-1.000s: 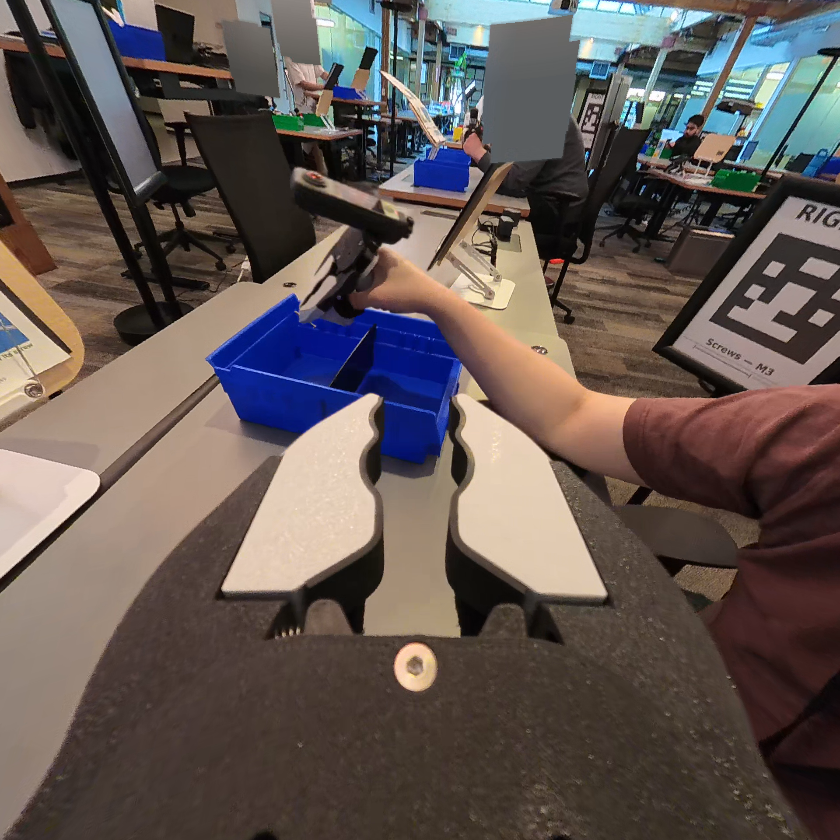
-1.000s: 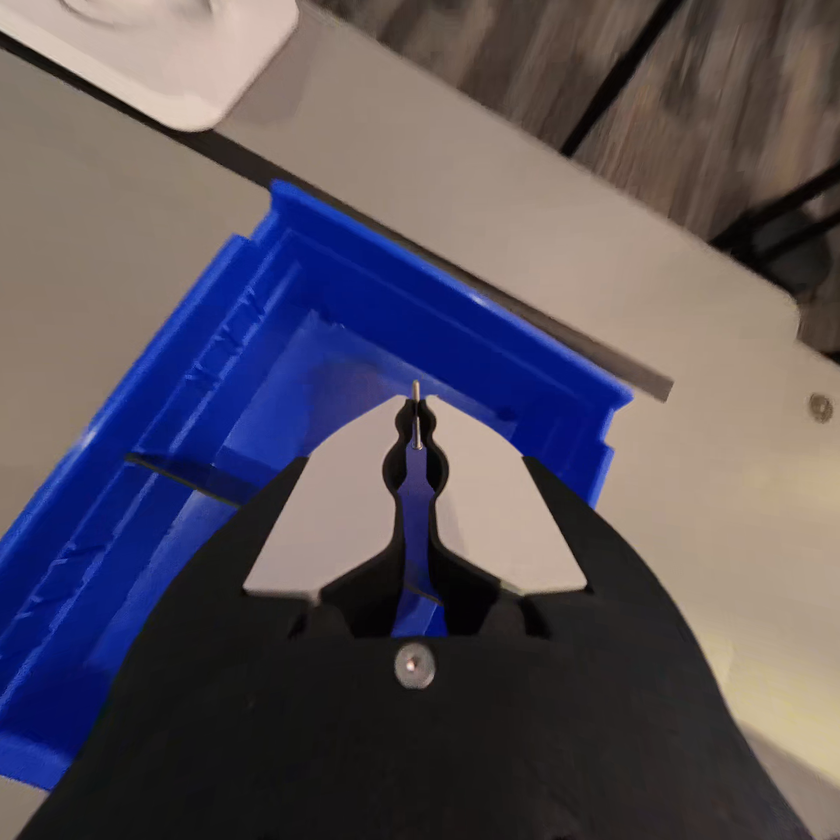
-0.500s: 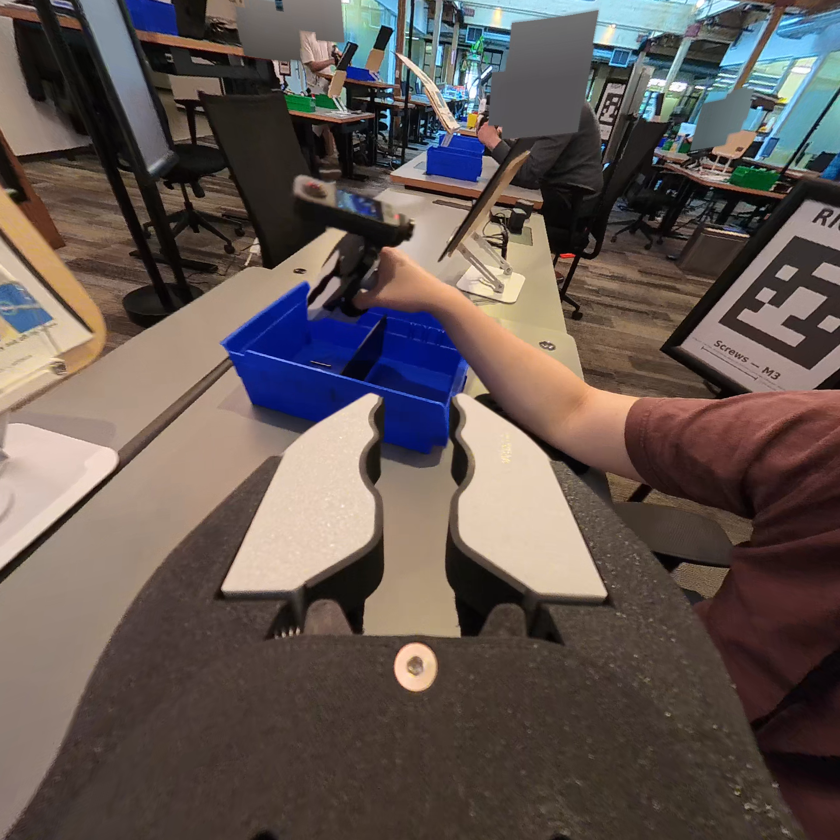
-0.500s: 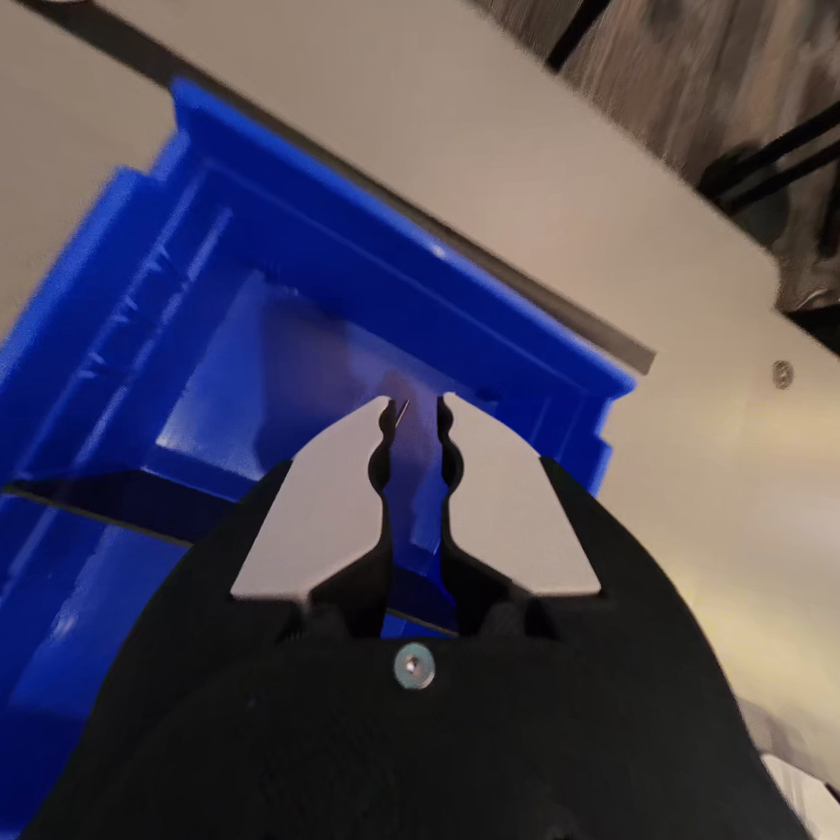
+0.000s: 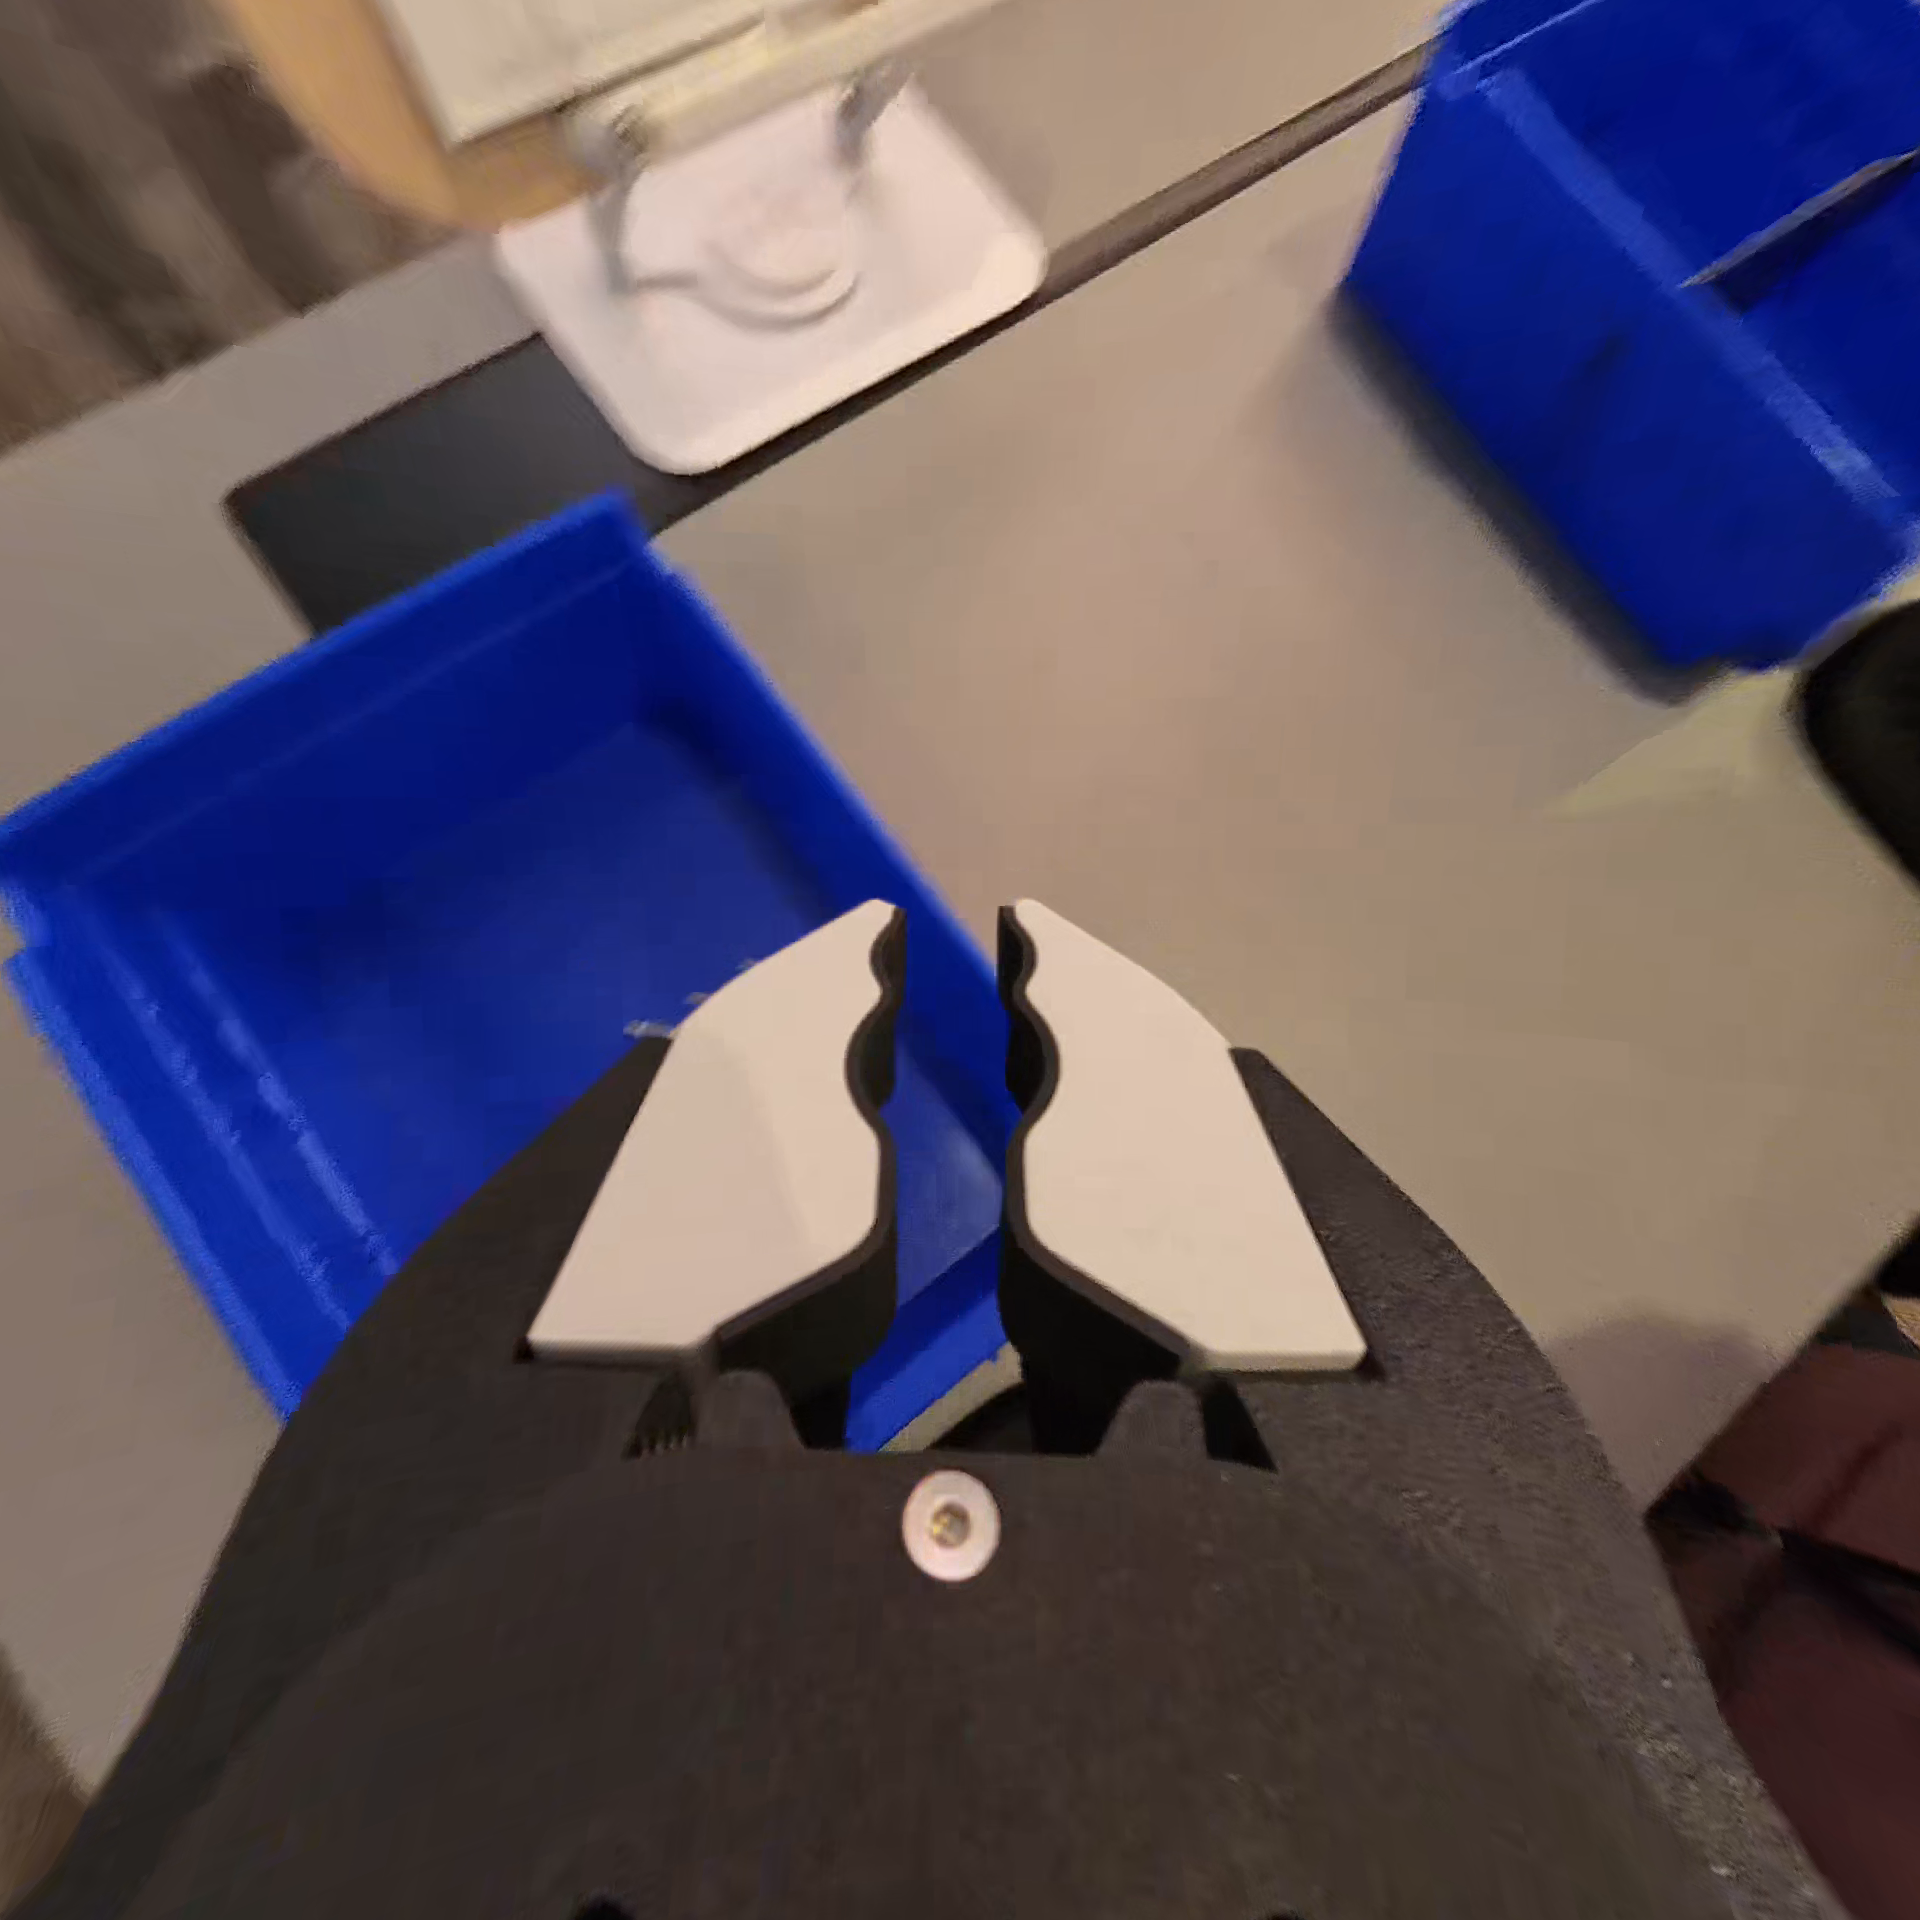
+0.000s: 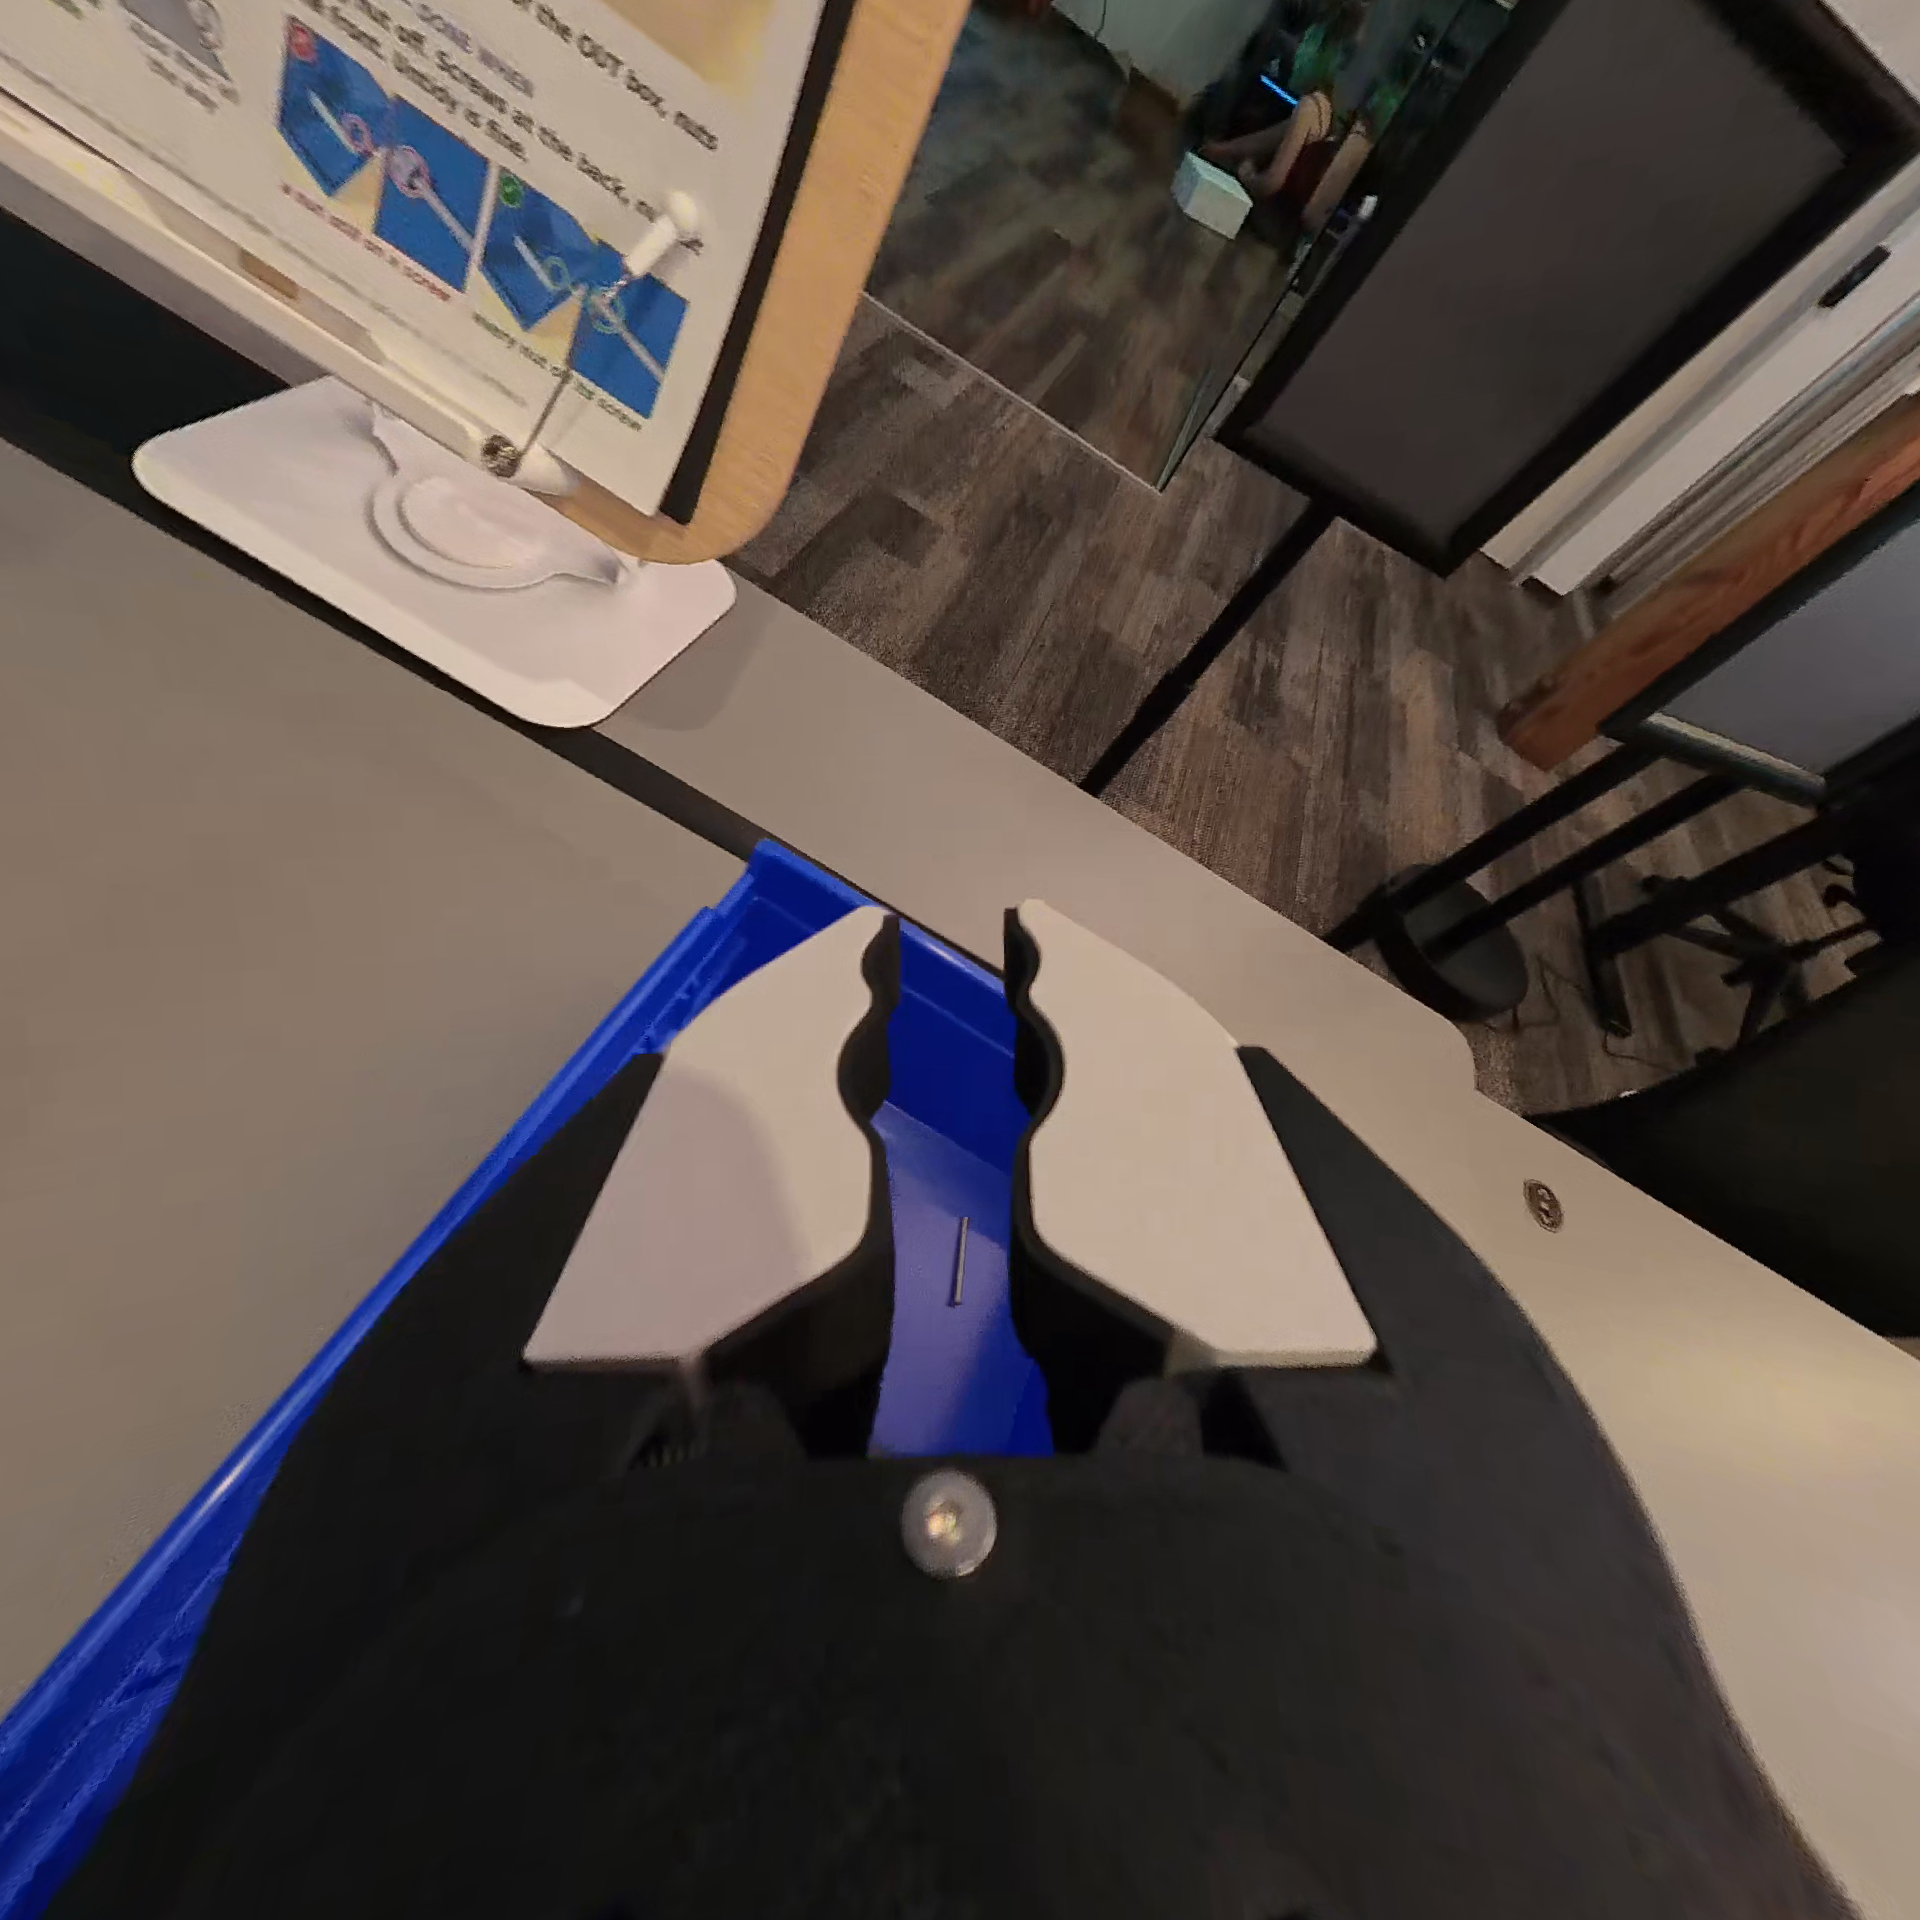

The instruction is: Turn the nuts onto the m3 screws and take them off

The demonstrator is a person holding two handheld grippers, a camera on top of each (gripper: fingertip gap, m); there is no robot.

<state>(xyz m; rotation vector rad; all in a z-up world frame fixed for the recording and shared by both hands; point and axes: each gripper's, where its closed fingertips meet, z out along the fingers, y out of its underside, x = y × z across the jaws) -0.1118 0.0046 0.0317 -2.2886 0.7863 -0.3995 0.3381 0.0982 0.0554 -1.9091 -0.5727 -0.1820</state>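
My right gripper (image 6: 948, 920) is open and empty, held above the far compartment of a blue bin (image 6: 665, 997). A thin silver screw (image 6: 958, 1262) lies loose on that bin's floor, seen between my fingers. My left gripper (image 5: 948, 920) is open and empty, pointing down over the near right corner of a second blue bin (image 5: 416, 748). A small silver piece (image 5: 649, 1029), blurred, lies in that bin beside my left finger. No nut can be made out.
The divided blue bin (image 5: 1662, 364) stands at upper right in the left wrist view, with a black shape (image 5: 1870, 748) at the right edge. An instruction board (image 6: 468, 208) on a white stand (image 6: 447, 582) stands at the desk's back. The grey desk edge drops to the floor and chairs on the right. The tips of one gripper are about 45 cm away from the tips of the other. To reach the black shape (image 5: 1870, 748) in a straight line is about 35 cm for my right fingers, about 45 cm for my left.
My right gripper opened, let the screw drop into the bin, and tilted up. My left gripper swung left and down from the divided bin to a second blue bin.
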